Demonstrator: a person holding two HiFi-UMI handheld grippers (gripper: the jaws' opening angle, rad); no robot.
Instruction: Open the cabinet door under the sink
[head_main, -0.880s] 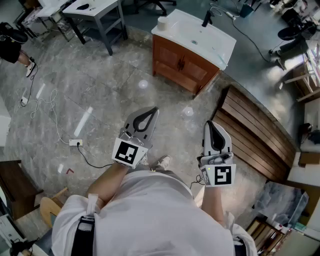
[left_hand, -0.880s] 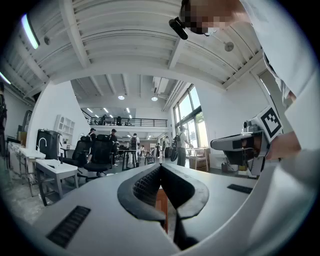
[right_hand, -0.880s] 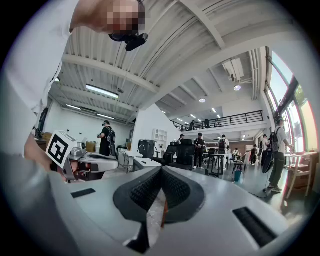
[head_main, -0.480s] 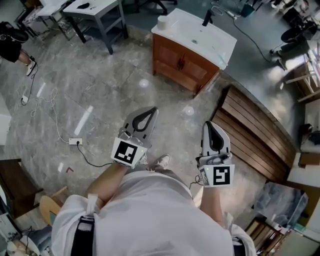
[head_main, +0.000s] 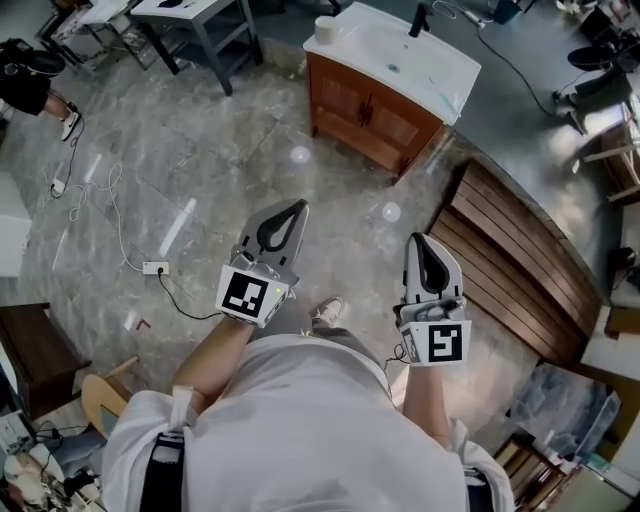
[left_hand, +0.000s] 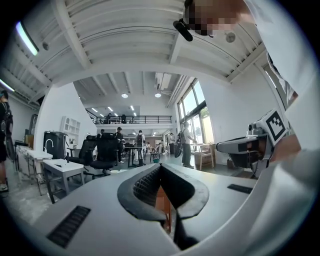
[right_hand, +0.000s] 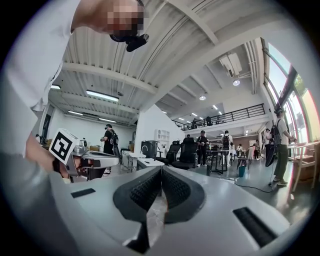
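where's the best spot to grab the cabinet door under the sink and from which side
Probably a small dark handle beside the middle seam of the cabinet front, approached head-on from in front. The two doors meet there, so they likely hinge at the outer edges.

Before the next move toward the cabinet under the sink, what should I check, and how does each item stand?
1. Cabinet doors shut and waiting to be opened: ok.
2. Left gripper empty, jaws together: ok.
3. Right gripper empty, jaws together: ok.
4. Grippers within reach of the door handles: not ok; the doors are far across the floor.
5. Path ahead free of obstacles: ok; the power strip lies off to the left.
6. Shape of the handles clear enough to plan a grip: cannot tell, too small.
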